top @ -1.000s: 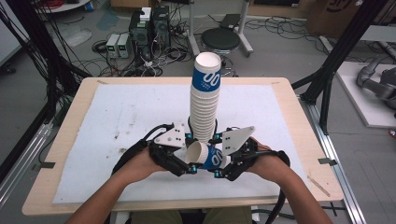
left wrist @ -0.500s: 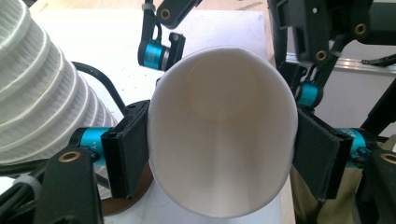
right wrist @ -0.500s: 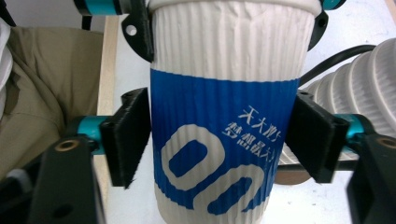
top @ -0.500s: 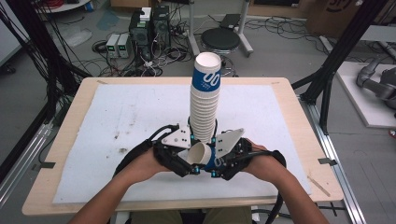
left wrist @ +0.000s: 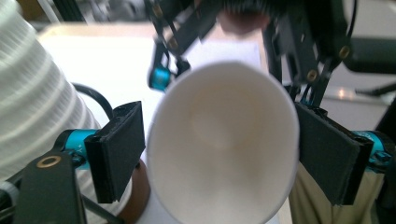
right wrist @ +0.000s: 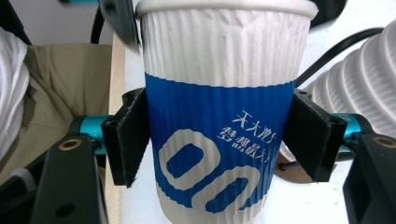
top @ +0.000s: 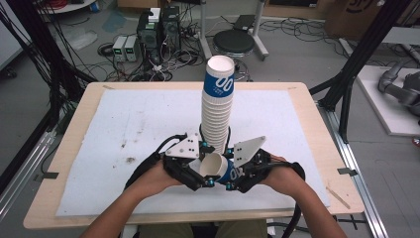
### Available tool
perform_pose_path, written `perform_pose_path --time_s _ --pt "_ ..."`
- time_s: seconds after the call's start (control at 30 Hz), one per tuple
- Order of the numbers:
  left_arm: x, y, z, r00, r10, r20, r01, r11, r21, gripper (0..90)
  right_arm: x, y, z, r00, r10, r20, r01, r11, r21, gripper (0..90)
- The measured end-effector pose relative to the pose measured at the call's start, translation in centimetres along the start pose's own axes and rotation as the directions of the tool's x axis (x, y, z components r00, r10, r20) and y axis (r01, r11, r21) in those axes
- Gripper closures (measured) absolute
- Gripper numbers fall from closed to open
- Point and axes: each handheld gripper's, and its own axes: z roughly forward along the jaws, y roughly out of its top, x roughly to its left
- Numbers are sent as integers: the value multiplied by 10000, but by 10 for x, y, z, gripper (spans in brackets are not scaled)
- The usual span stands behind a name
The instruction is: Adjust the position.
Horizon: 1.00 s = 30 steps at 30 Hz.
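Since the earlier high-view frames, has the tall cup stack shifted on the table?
No. The cup stack stands at the same spot on the white mat, just beyond both grippers, its top cup level with the table's far edge as before.

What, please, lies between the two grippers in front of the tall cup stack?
A single paper cup lies tipped between the left gripper and right gripper, as the high view shows; the right's pads clamp it, the left's stand just apart.

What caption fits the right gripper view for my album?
Right claw squeezing a blue-and-white paper cup beside the tall cup stack.
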Motion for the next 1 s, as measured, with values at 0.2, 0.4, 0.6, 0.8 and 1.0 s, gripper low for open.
perform_pose_path --time_s 0.2,0.4,0.6,0.8,1.0 --pt "2 -1 -20 9976 -551 -409 467 9818 -1840 163 -1 -15 -4 9970 776 -43 -776 9918 -1016 284" --pt "8 -9 -41 9874 -1138 -1100 800 9586 -2734 162 -3 -36 -8 9871 1584 210 -1518 9708 -1858 284" --pt "10 -24 -53 9747 -1635 -1527 1099 9446 -3094 160 2 -57 -12 9726 2269 504 -2020 9323 -3000 281" --pt "11 -37 -60 9629 -1988 -1823 1310 9355 -3281 160 4 -71 -18 9590 2735 743 -2260 8963 -3815 278" --pt "14 -49 -65 9488 -2333 -2129 1524 9286 -3383 160 7 -83 -24 9457 2997 1261 -2188 8734 -4350 277"
